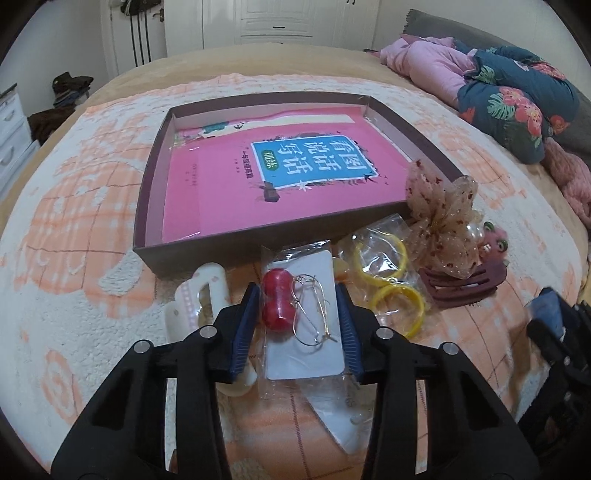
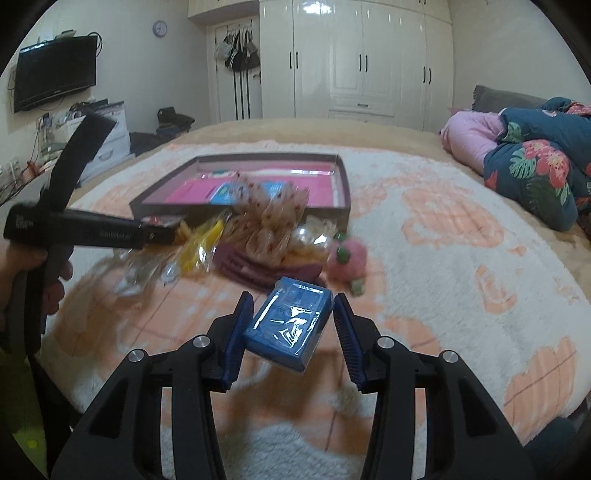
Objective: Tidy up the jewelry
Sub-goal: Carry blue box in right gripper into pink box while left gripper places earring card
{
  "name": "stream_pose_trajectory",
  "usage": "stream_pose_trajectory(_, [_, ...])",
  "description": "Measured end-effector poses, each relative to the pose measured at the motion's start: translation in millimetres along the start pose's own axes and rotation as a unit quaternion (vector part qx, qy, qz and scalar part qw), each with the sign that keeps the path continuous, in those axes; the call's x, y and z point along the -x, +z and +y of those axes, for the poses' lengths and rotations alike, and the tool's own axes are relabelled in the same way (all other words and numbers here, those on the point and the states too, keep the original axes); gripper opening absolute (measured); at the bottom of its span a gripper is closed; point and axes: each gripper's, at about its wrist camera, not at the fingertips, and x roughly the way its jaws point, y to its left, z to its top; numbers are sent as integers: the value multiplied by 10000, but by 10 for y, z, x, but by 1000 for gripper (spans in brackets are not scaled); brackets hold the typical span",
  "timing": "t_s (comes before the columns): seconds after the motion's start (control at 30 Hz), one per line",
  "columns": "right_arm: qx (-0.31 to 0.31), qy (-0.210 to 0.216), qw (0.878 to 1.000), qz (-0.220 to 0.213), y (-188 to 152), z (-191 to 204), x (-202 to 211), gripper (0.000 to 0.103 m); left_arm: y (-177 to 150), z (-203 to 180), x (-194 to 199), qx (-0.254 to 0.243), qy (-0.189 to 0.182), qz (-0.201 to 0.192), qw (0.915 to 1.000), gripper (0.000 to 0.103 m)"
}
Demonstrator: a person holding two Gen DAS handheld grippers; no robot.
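Left gripper [image 1: 297, 317] clamped on earring packet [image 1: 301, 325] at lower centre; right gripper [image 2: 293, 325] clamped on blue box [image 2: 290, 325].

A bed [image 1: 92, 177] fills most of both views, spread with a fleecy white blanket [image 2: 424, 280] patterned in peach. At its far right lies a heap of bedding: a pink quilted piece [image 1: 432, 59] against a dark blue quilt [image 2: 535, 177] printed with red flowers and green leaves. Beyond the bed stands a white wardrobe [image 2: 362, 59] with dark handles. Left of it, bags hang on a door [image 2: 238, 50], below a small round wall clock [image 2: 160, 28]. A black television [image 2: 55, 72] is mounted on the left wall.
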Motion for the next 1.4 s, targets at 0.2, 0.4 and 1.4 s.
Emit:
stream_pose_trajectory(0.2, [-54, 8, 9999, -114, 84, -40, 11, 43, -19, 36, 64, 54, -133, -87, 9999, 30])
stream_pose_trajectory(0.4, [49, 107, 9996, -269, 210, -3, 31, 43, 4, 102, 248, 234, -277, -321, 9988, 30])
stream_pose_trajectory(1.4, [354, 375, 9986, -147, 1274, -57, -915, 43, 581, 806, 206, 890, -15, -980, 9912, 31])
